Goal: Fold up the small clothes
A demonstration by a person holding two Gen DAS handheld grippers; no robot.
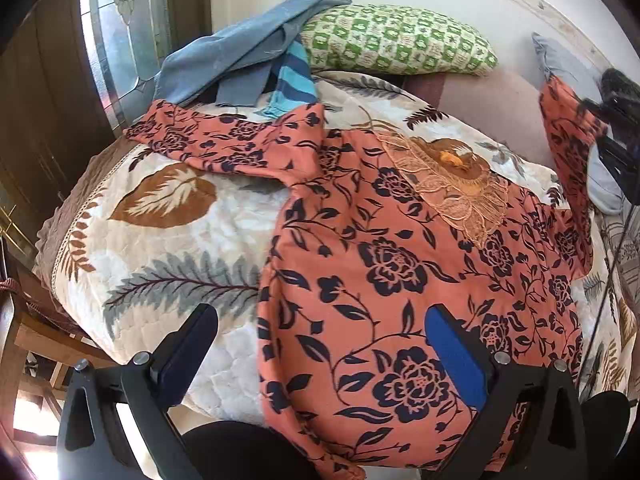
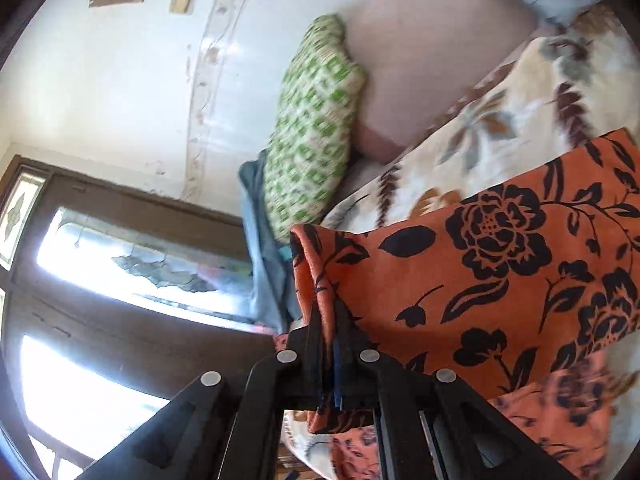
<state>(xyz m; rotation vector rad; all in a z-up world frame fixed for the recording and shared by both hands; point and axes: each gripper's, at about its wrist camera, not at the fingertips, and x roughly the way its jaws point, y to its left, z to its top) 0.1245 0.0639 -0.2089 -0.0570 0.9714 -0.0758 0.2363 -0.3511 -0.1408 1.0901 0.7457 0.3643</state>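
A green checked pillow (image 1: 396,40) lies at twelve o'clock on the leaf-print quilt (image 1: 168,240), a window (image 1: 120,20) at ten.

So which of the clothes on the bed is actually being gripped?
The orange floral top: the right gripper pinches its edge. The blue-grey garment and striped piece lie untouched by the pillow.

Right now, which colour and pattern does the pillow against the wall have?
Cream with a green checked block pattern; the pillow shows best in the left wrist view.

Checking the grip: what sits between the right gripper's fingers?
A fold of the orange floral-print garment is pinched in the right gripper, seen in the right wrist view.
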